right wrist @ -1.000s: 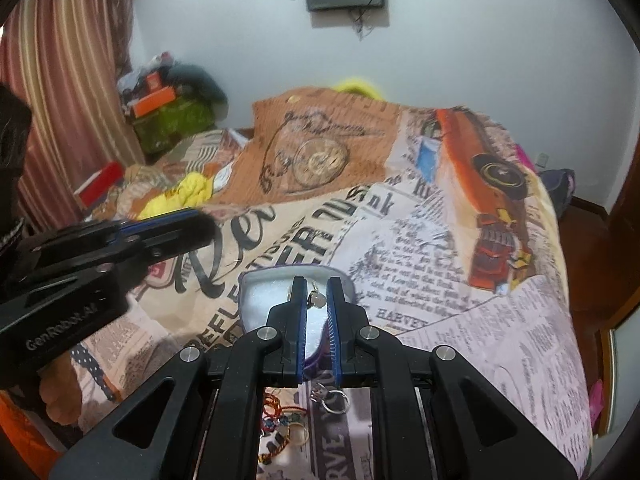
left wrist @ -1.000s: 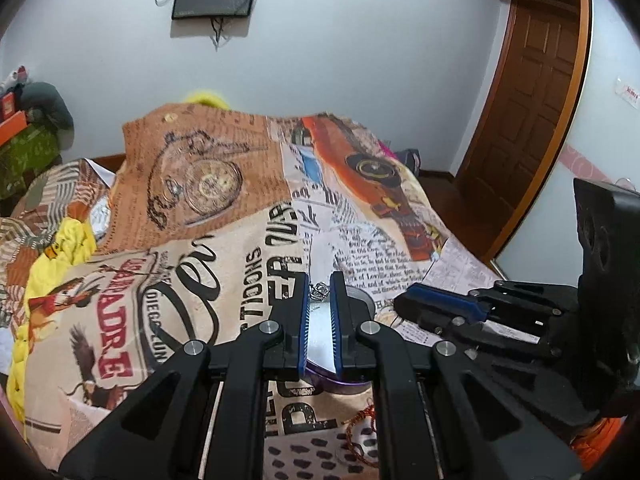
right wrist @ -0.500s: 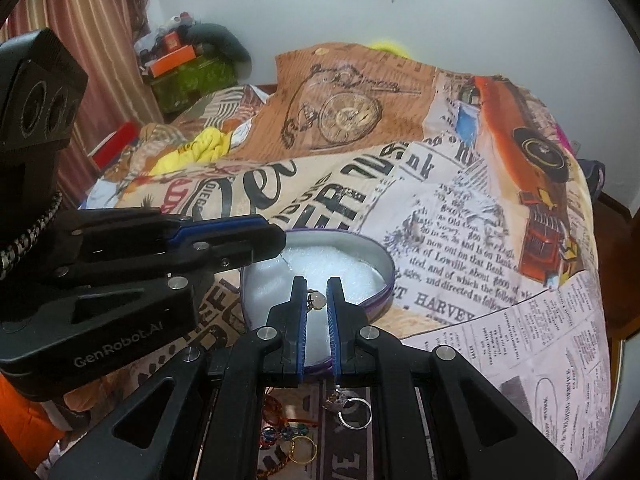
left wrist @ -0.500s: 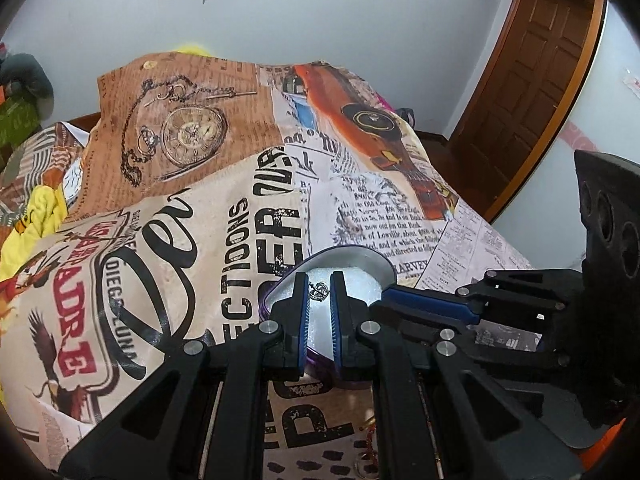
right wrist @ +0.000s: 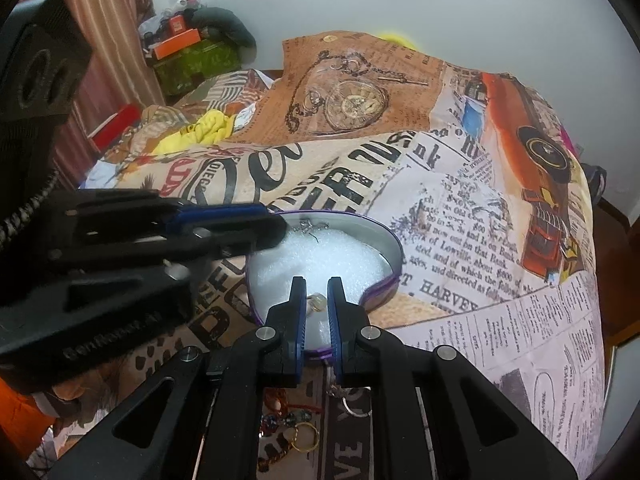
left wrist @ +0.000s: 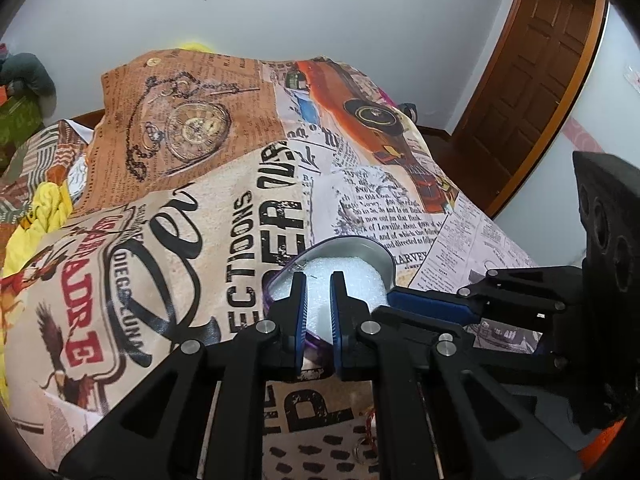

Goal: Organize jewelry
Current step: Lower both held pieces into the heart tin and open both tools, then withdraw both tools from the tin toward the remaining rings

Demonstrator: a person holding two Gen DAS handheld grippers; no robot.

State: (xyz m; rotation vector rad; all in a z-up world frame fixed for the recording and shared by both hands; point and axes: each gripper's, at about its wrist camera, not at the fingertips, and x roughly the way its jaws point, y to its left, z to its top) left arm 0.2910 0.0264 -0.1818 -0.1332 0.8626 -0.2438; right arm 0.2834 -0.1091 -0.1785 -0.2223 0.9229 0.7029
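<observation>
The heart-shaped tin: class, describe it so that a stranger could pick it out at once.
On the bed's newspaper-print bedspread, just beyond the right tongs, lies the heart-shaped tin. Unlike the loose rings nearby, it has a purple rim and white foam lining.

The left gripper (left wrist: 318, 280) and right gripper (right wrist: 317, 285) angle toward each other, jaws narrowly parted (each showing a slim gap).

one tin (right wrist: 394, 258), two grippers (right wrist: 317, 304) (left wrist: 318, 304)
</observation>
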